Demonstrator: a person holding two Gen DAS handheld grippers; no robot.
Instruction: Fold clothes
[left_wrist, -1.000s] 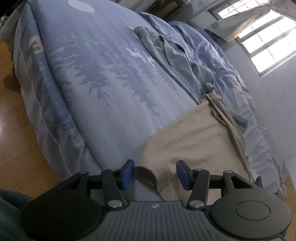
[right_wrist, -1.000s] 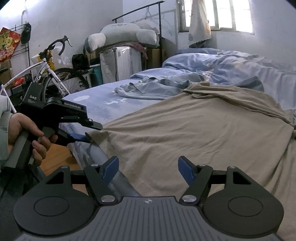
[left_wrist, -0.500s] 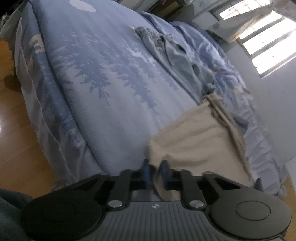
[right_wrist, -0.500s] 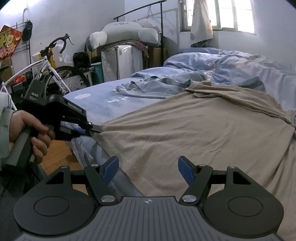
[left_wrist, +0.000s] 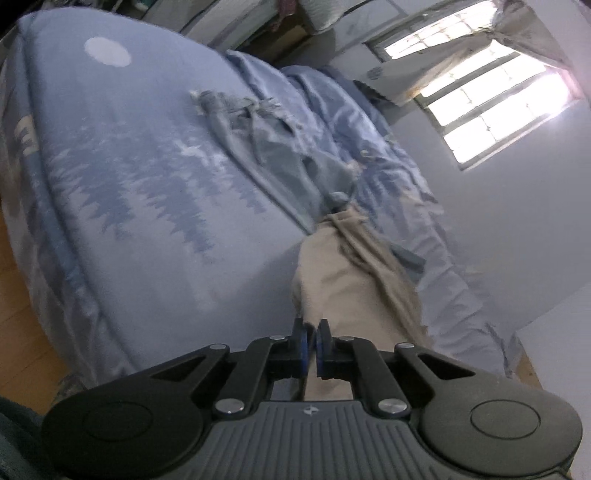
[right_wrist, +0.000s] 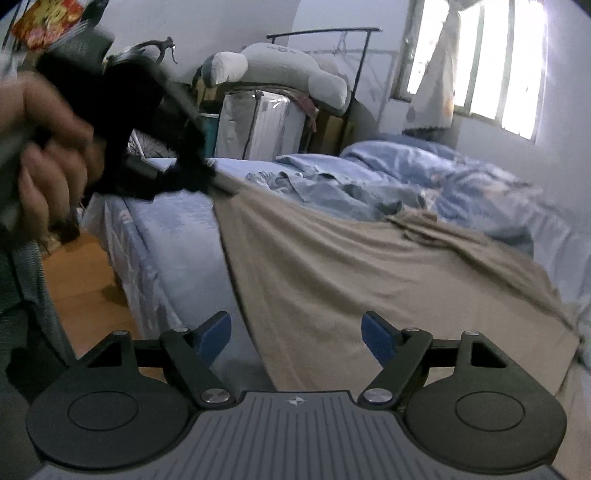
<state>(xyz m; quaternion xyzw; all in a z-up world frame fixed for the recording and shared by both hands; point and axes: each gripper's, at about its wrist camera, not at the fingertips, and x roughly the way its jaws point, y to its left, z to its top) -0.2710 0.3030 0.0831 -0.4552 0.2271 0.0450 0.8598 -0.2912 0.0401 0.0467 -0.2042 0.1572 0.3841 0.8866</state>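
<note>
Daylight enters through a barred window (left_wrist: 491, 96) whose panes blow out to white glare in both views; the rest of the room sits dim with a cool bluish cast. The blue bedspread (left_wrist: 147, 192) takes soft, even light with faint shadows in its folds. Fisheye distortion bends the walls and darkens the corners. Motion blur smears the left wrist view overall, and in the right wrist view the person's hand (right_wrist: 48, 147) is heavily blurred.

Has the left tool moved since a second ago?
Yes. In the right wrist view the left tool, shut on a corner of the beige cotton garment, has risen from below the blue printed bedsheet's edge to above it.
</note>
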